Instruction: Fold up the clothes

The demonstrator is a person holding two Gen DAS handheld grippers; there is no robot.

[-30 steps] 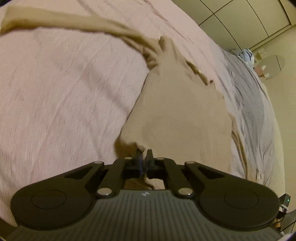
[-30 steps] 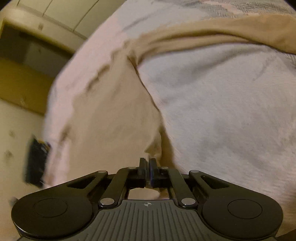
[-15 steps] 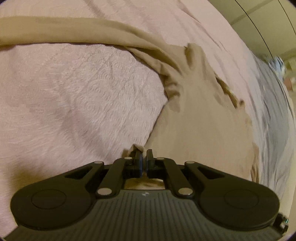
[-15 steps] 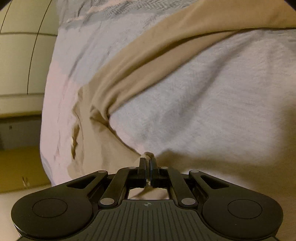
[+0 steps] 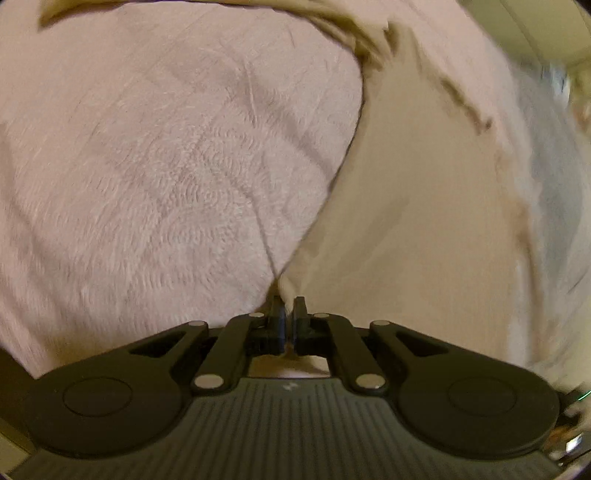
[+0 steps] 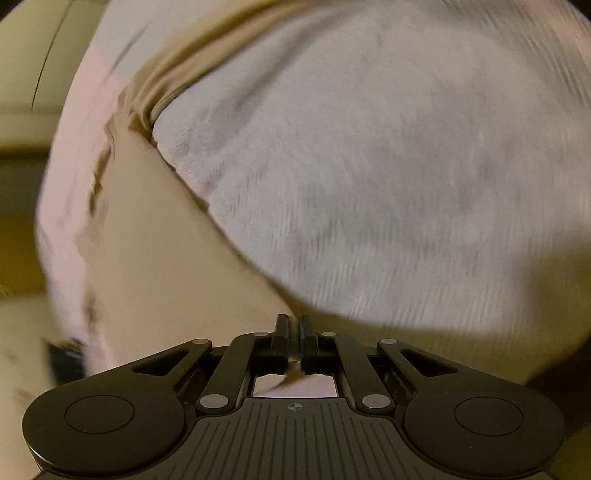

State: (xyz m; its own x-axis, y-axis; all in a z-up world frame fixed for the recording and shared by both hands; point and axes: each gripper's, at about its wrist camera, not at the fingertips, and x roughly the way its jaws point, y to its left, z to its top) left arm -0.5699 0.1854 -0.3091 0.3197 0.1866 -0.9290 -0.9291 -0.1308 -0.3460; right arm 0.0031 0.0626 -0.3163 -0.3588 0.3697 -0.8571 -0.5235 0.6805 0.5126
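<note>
A tan garment [image 5: 424,206] lies spread on the pink bedspread [image 5: 166,166], and one long sleeve [image 5: 332,18] trails across the top of the left wrist view. My left gripper [image 5: 289,302] sits low over the bed at the garment's near corner. Its jaws are opening by a narrow slit, with the cloth corner still pinched between them. In the right wrist view the same tan garment [image 6: 159,258] fills the left side, its sleeve [image 6: 177,74] running up and right. My right gripper [image 6: 294,321] is shut on the garment's edge, a bit of cloth showing between the pads.
The bedspread [image 6: 369,184] reaches far to the right in the right wrist view. A pale wardrobe front [image 6: 22,55] and the floor lie beyond the bed's left edge, with a small dark object [image 6: 64,354] there. Grey bedding [image 5: 554,166] runs along the right in the left wrist view.
Both grippers have tipped downward and sunk toward the bed, bringing the garment's near edge down onto the bedspread. The slit between the left jaws has widened slightly.
</note>
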